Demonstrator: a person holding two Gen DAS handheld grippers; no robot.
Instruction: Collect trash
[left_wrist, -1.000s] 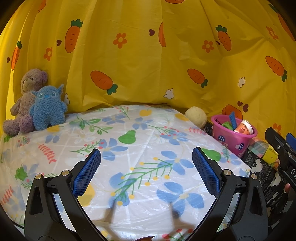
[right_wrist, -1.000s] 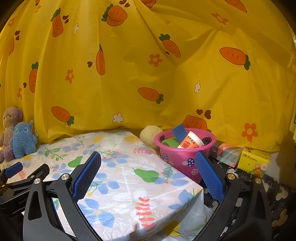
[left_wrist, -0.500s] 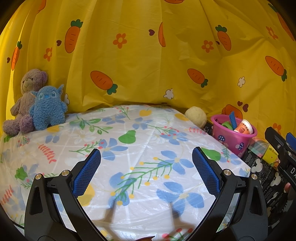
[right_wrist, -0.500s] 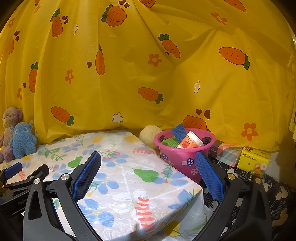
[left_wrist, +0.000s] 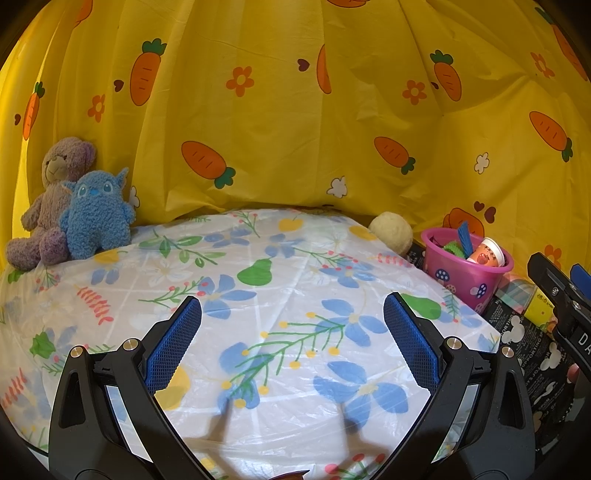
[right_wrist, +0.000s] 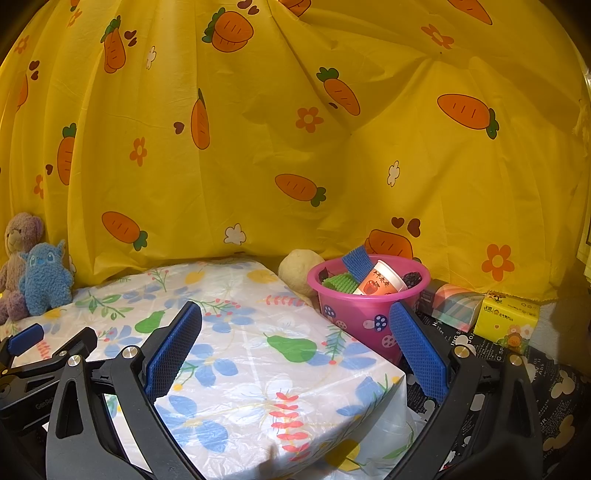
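A pink bucket (right_wrist: 364, 314) (left_wrist: 463, 277) stands off the table's right edge. Inside it lie a paper cup (right_wrist: 380, 282) (left_wrist: 488, 254), a blue strip (right_wrist: 356, 261) and a green piece (right_wrist: 338, 283). My left gripper (left_wrist: 291, 334) hovers open over the flowered tablecloth (left_wrist: 258, 295), nothing between its blue pads. My right gripper (right_wrist: 295, 343) is open too, low over the table's right corner, its right pad (right_wrist: 415, 350) in front of the bucket. The left gripper's side shows at the left of the right wrist view.
A brown teddy bear (left_wrist: 44, 201) and a blue plush (left_wrist: 96, 214) sit at the table's far left. A beige ball (right_wrist: 297, 269) rests behind the bucket. A striped pack (right_wrist: 448, 304) and yellow tissue pack (right_wrist: 506, 321) lie on the dark printed mat (right_wrist: 546, 384). A yellow carrot curtain (right_wrist: 295, 129) hangs behind.
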